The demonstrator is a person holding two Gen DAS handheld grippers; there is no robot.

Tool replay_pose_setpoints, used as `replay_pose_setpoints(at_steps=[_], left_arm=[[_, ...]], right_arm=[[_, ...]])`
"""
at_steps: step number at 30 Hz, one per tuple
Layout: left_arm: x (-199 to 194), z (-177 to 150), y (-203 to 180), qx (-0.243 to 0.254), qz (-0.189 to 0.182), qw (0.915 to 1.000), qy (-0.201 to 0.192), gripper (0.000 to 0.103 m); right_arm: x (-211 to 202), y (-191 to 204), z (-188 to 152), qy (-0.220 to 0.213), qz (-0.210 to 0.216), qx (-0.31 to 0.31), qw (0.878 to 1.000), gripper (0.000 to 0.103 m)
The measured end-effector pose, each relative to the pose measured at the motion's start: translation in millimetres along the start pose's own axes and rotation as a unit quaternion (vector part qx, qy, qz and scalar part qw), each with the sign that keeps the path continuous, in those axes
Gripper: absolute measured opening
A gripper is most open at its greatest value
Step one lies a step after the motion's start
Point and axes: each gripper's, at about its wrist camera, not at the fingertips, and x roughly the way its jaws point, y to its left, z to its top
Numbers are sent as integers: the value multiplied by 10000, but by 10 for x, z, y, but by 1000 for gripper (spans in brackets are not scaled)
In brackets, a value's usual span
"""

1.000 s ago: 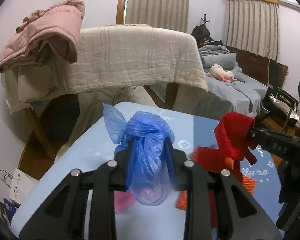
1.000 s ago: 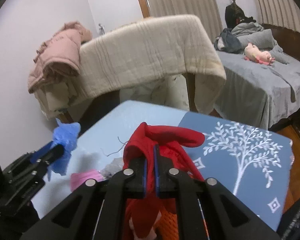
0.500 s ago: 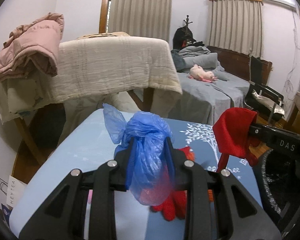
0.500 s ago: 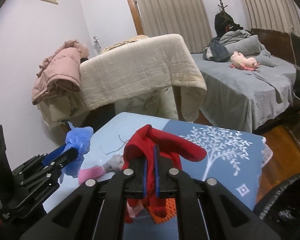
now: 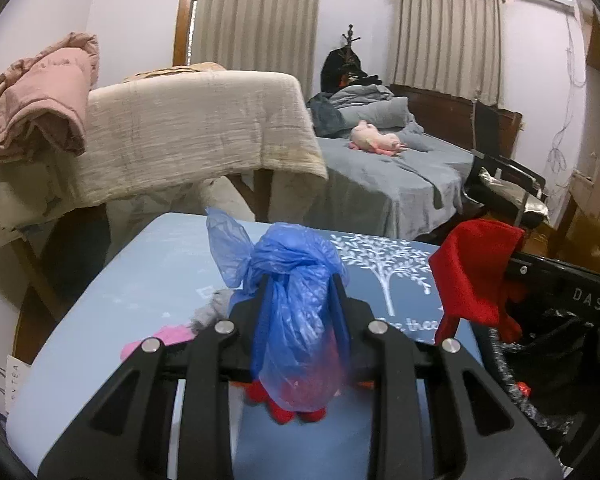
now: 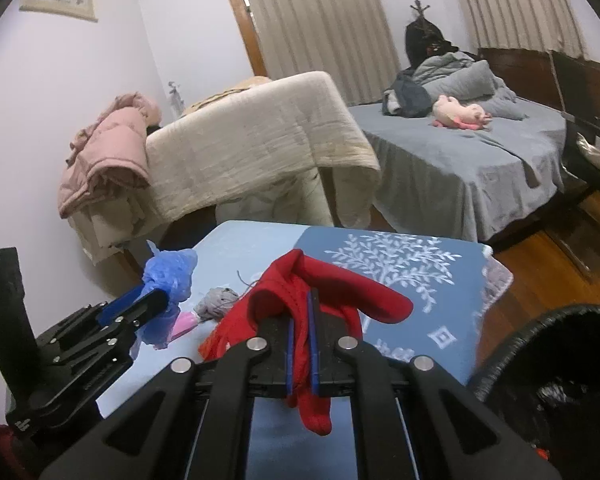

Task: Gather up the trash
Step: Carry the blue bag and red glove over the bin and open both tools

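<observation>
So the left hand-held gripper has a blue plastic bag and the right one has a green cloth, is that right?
Not quite: the cloth is red, not green, as the right wrist view shows. The right hand-held gripper is shut on it, and the left hand-held gripper does hold the blue bag.

we note both grippers are matte black: left gripper (image 5: 300,292) shows silver screw heads; right gripper (image 6: 300,312) has blue pad edges, "das" lettering in white.
</observation>
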Motion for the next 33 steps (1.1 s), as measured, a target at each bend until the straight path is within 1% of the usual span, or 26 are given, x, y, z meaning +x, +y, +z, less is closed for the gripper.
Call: replay_pose_setpoints(at_steps=[9, 15, 20, 27, 33], left_arm=[[-96, 1, -503, 210, -438, 9988, -70, 27], [-131, -18, -973, 413, -915, 9949, -59, 27], [-144, -59, -1379, 607, -1319, 9894, -35, 27], [-63, -145, -1844, 740, -1765, 9815, 73, 27], [14, -232, -2246, 938, -2156, 9718, 158, 27]], right_arm=[[-549, -358, -104, -194, -484, 68, 9986, 6], [-871, -682, -214, -280, -851, 260, 9956, 6], [-1133, -948, -316, -321, -1151, 395, 9920, 6], [-1445, -1275, -465, -351, -1523, 585, 9860, 6], [-1653, -1554, -598, -350, -1846, 800, 9789, 6]])
